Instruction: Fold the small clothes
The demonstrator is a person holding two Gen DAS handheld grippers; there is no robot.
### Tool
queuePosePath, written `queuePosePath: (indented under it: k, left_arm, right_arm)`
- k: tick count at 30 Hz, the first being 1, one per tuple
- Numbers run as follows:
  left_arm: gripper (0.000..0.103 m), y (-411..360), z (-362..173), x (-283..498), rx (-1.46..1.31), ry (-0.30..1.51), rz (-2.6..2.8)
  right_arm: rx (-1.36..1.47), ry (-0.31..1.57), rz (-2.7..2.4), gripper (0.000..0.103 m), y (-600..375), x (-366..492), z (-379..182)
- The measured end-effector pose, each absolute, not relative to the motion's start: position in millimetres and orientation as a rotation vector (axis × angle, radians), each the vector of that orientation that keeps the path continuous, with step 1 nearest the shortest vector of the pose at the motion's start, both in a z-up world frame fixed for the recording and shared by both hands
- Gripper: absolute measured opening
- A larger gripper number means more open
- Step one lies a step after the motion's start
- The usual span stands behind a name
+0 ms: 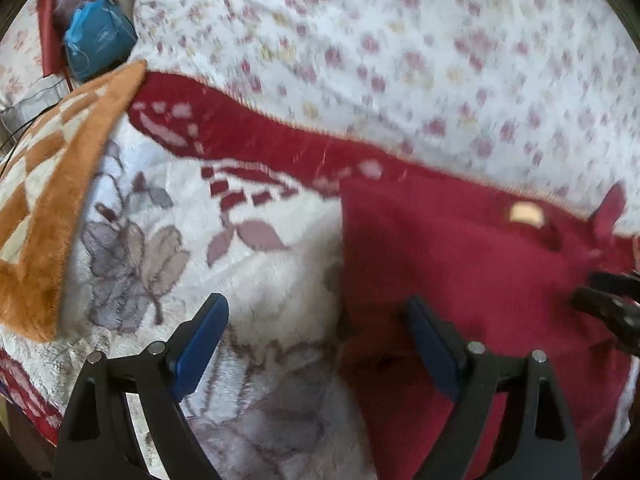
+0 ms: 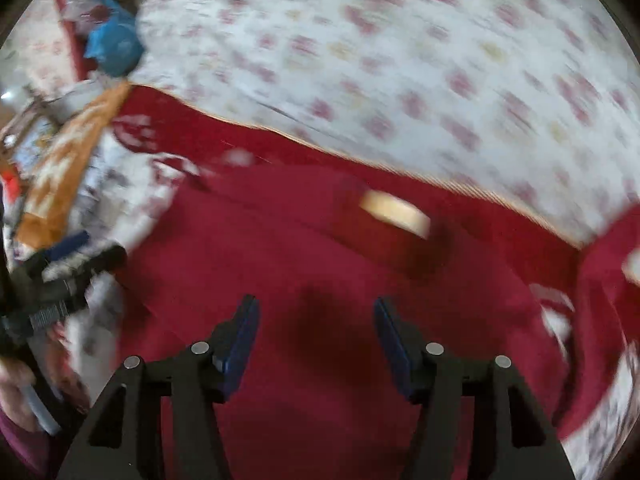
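Crimson garment (image 2: 320, 280) lies flat on plush floral blanket (image 1: 256, 280), pale label (image 2: 394, 212) up; we see right gripper (image 2: 316, 336) released above it, nothing between pads; left gripper (image 1: 316, 340) spread wide, straddling garment's left edge. Risks we note: heavy blur, plush pile may get pinched with cloth; loose fold may spring open

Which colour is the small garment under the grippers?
Dark red garment, seen best in the right wrist view.
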State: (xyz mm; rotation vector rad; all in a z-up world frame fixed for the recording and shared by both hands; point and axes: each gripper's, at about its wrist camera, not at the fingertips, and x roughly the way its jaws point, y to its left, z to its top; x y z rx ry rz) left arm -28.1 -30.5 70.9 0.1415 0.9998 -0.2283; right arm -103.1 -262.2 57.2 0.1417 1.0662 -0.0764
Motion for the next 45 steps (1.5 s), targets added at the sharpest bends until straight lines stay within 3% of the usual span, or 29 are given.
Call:
queuePosePath:
  k: [5, 7, 11, 17, 25, 31, 45]
  left_arm:
    - [0.096, -34, 51, -22, 0.148, 1.04, -0.191]
    - [0.096, -35, 53, -24, 0.162, 1.031, -0.182]
    - [0.096, -38, 70, -38, 0.171, 0.959, -0.18]
    - [0.096, -54, 88, -53, 0.105, 0.935, -0.284]
    - [0.096, -85, 77, -62, 0.152, 0.971, -0.347]
    - [0.096, -89, 76, -63, 0.151, 0.969, -0.352]
    - [0.096, -96, 77, -59, 0.128, 0.946, -0.368]
  right_arm:
    - [0.199, 1.049, -0.106, 0.063, -297, -124, 34]
    - [0.216, 1.034, -0.102, 0.064, -301, -134, 49]
    - [0.198, 0.964, -0.17, 0.075, -316, -165, 70]
    - [0.265, 1.029, -0.25, 0.075, -347, -189, 44]
    - [0.302, 0.917, -0.306, 0.079, -373, -238, 84]
    - [0.437, 0.893, -0.484, 0.079, -430, -253, 79]
    - [0.342, 0.951, -0.585, 0.079, -487, -115, 51]
